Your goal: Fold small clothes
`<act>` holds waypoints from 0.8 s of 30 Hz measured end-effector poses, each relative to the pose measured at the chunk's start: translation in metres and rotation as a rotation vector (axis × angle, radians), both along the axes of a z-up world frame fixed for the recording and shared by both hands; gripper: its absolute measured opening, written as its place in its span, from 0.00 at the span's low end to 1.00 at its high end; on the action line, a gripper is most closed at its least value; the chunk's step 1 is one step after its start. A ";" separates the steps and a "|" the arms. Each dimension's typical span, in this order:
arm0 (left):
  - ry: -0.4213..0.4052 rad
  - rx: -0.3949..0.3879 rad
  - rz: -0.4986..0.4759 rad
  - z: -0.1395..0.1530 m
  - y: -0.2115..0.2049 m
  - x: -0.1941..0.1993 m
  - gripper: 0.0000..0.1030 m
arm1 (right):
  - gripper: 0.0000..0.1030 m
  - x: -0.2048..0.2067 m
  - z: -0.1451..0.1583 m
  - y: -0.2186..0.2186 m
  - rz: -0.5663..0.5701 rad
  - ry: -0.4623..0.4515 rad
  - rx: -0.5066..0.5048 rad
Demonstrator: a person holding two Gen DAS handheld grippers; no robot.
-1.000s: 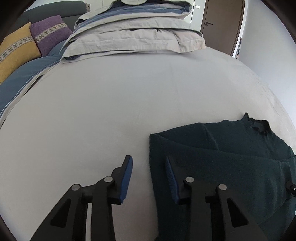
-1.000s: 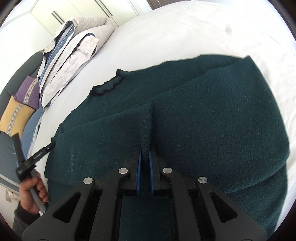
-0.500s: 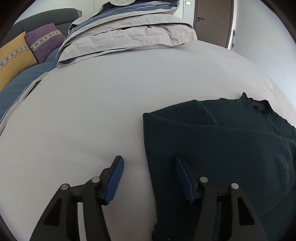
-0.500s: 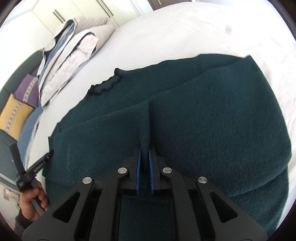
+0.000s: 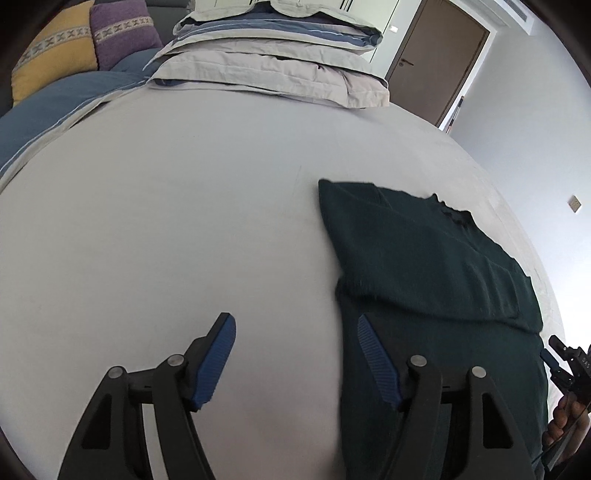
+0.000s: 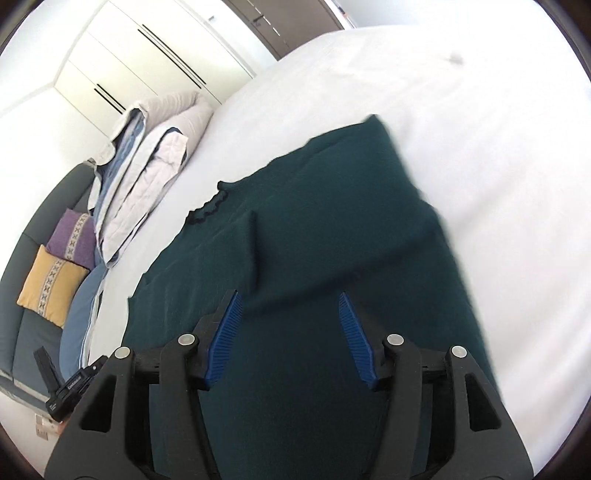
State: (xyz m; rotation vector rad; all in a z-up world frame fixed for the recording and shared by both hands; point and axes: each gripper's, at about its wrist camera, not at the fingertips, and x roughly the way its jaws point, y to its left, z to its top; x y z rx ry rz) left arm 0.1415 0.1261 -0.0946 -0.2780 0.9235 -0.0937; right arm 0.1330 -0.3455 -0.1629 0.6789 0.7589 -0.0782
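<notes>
A dark green knitted sweater (image 5: 424, 266) lies on the white bed, its sleeves folded across the body and its frilled collar at the far end. It also fills the right wrist view (image 6: 332, 229). My left gripper (image 5: 295, 354) is open and empty above the sweater's left edge, one finger over the sheet, one over the knit. My right gripper (image 6: 290, 332) is open and empty above the sweater's lower body. It shows at the right edge of the left wrist view (image 5: 569, 365).
The white bed sheet (image 5: 166, 229) spreads to the left and far side. A stack of folded grey and blue bedding (image 5: 273, 59) lies at the head. Yellow (image 5: 55, 55) and purple (image 5: 122, 29) cushions sit on a sofa beyond. A brown door (image 5: 443, 55) stands at the back.
My right gripper has opened and let go of the sweater fold, which now lies flat. Both grippers have drawn back from the sweater; the left one has opened wider.
</notes>
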 end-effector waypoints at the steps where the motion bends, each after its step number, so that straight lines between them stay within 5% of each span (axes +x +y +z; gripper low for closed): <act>1: 0.015 -0.007 -0.015 -0.003 0.002 -0.015 0.69 | 0.52 -0.019 0.000 0.003 0.006 0.001 0.001; 11: 0.102 -0.036 -0.075 -0.024 -0.014 -0.116 0.70 | 0.51 -0.136 -0.014 0.021 0.037 0.062 -0.032; 24: 0.209 -0.137 -0.136 -0.032 -0.013 -0.174 0.69 | 0.51 -0.198 -0.003 0.014 0.080 0.068 -0.035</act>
